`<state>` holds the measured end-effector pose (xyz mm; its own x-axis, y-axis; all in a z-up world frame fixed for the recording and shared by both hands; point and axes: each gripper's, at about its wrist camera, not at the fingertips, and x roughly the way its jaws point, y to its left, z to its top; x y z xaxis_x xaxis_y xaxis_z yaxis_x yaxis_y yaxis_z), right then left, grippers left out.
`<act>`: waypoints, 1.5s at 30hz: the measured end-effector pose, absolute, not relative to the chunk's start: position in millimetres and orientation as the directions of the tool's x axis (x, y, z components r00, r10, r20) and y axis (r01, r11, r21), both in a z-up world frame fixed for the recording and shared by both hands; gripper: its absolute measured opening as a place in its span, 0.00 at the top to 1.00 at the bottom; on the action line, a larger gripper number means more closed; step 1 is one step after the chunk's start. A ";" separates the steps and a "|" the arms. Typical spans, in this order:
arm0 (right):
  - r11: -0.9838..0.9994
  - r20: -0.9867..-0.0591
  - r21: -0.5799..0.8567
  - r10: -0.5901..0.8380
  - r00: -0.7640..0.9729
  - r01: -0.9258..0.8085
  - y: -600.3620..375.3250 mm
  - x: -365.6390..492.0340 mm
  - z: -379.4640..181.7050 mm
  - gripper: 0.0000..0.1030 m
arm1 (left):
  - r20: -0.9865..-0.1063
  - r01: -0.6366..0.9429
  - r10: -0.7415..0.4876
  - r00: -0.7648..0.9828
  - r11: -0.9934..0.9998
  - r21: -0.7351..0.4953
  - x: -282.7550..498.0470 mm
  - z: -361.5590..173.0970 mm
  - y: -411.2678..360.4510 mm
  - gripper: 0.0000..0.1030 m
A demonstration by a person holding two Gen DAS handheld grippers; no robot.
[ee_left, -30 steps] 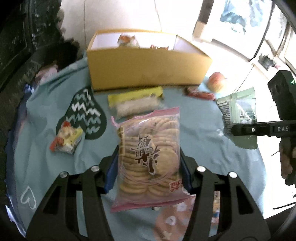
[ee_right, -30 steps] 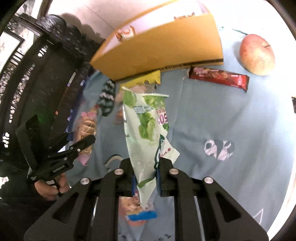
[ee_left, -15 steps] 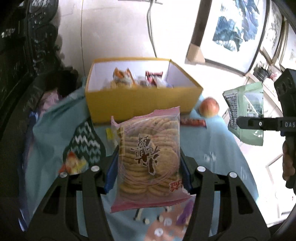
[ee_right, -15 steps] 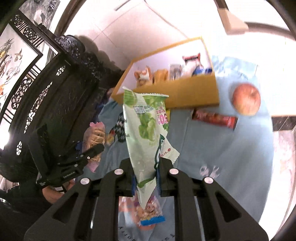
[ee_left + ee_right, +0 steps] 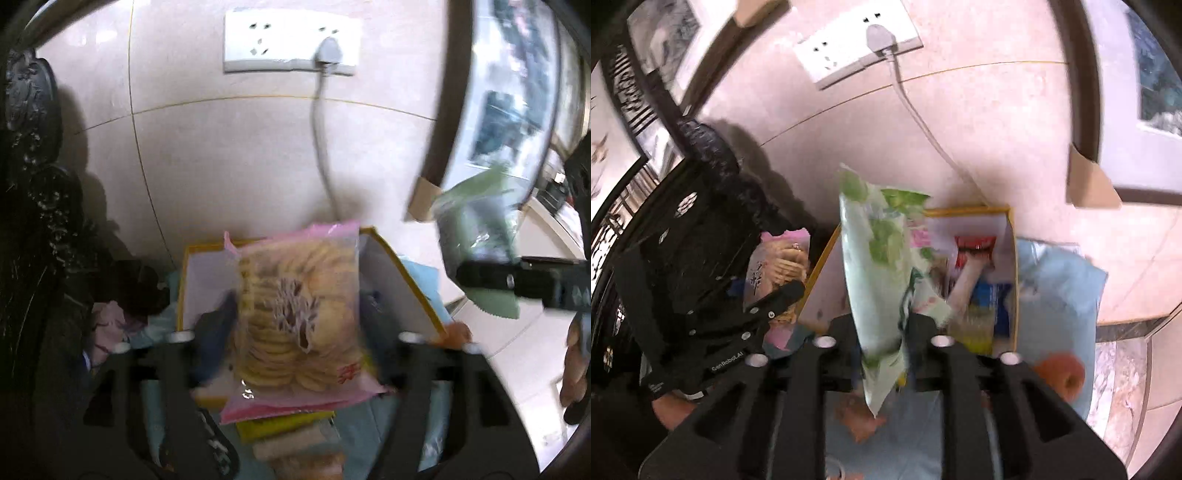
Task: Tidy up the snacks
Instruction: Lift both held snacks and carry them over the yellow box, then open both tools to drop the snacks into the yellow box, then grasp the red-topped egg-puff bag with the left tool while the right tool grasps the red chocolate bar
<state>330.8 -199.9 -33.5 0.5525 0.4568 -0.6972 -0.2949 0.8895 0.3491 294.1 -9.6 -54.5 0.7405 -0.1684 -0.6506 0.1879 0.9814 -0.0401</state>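
Note:
My left gripper (image 5: 295, 317) is shut on a pink-edged clear bag of round biscuits (image 5: 295, 310), held in front of and above the open yellow box (image 5: 406, 280). My right gripper (image 5: 881, 325) is shut on a green and white snack bag (image 5: 875, 266), held upright over the near side of the same yellow box (image 5: 1014, 280), which holds several snacks. The biscuit bag (image 5: 775, 266) and left gripper show at the left of the right wrist view. The green bag (image 5: 476, 236) shows blurred at the right of the left wrist view.
A wall with a white socket strip (image 5: 291, 40) and a plugged-in cable stands behind the box. A yellow snack bar (image 5: 280, 424) lies on the blue cloth below the left gripper. An apple (image 5: 1062, 373) sits right of the box. Dark carved furniture (image 5: 683, 229) stands left.
Both grippers have risen and moved forward toward the box, carrying their bags. The views now tilt up at the wall and look down into the box from close by.

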 end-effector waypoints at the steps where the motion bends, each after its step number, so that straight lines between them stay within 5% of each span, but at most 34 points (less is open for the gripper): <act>1: 0.920 -0.715 0.285 0.392 0.579 -0.270 -199.1 337.5 -37.1 0.21 | -0.670 0.164 -0.145 0.728 0.986 -0.035 303.9 -57.5 -7.1 0.02; 10: 0.926 -0.807 0.145 0.315 0.500 -0.349 -213.4 301.5 -112.7 0.21 | -0.722 0.082 -0.083 0.687 0.996 -0.036 271.4 -113.8 63.2 0.02; 14: 0.899 -0.862 -0.014 0.211 0.461 -0.439 -205.8 269.6 -160.2 0.21 | -0.750 -0.065 -0.044 0.660 0.991 -0.115 226.6 -154.1 114.9 0.02; 18: 0.883 -0.885 -0.073 0.156 0.438 -0.463 -203.1 254.1 -196.0 0.21 | -0.817 -0.187 0.065 0.573 0.981 -0.053 200.7 -198.5 148.0 0.02; 27: 0.861 -0.892 -0.182 0.059 0.449 -0.475 -189.5 267.7 -235.2 0.29 | -0.876 -0.116 0.149 0.459 0.987 0.108 191.3 -254.1 139.9 0.02; 33: 0.865 -0.897 -0.199 0.029 0.441 -0.460 -184.4 284.0 -251.0 0.29 | -0.898 -0.134 0.098 0.430 0.990 0.044 193.0 -278.5 147.5 0.03; 35: 0.875 -0.928 -0.150 0.036 0.370 -0.461 -184.2 286.6 -263.5 0.42 | -0.886 -0.110 0.076 0.458 0.994 0.029 193.7 -273.0 148.2 0.26; 37: 0.888 -0.939 -0.077 0.089 0.333 -0.454 -184.7 286.8 -262.1 0.59 | -0.881 -0.099 0.049 0.470 0.995 0.003 194.3 -268.3 150.2 0.34; 42: 0.874 -0.944 -0.003 0.158 0.291 -0.485 -176.6 271.5 -252.2 0.77 | -0.849 -0.102 0.033 0.527 0.994 -0.025 189.8 -246.2 149.7 0.35; 45: 0.893 -0.923 0.094 0.244 0.298 -0.439 -189.5 257.3 -236.2 0.77 | -0.813 -0.104 0.033 0.581 0.994 -0.034 189.9 -224.5 145.0 0.35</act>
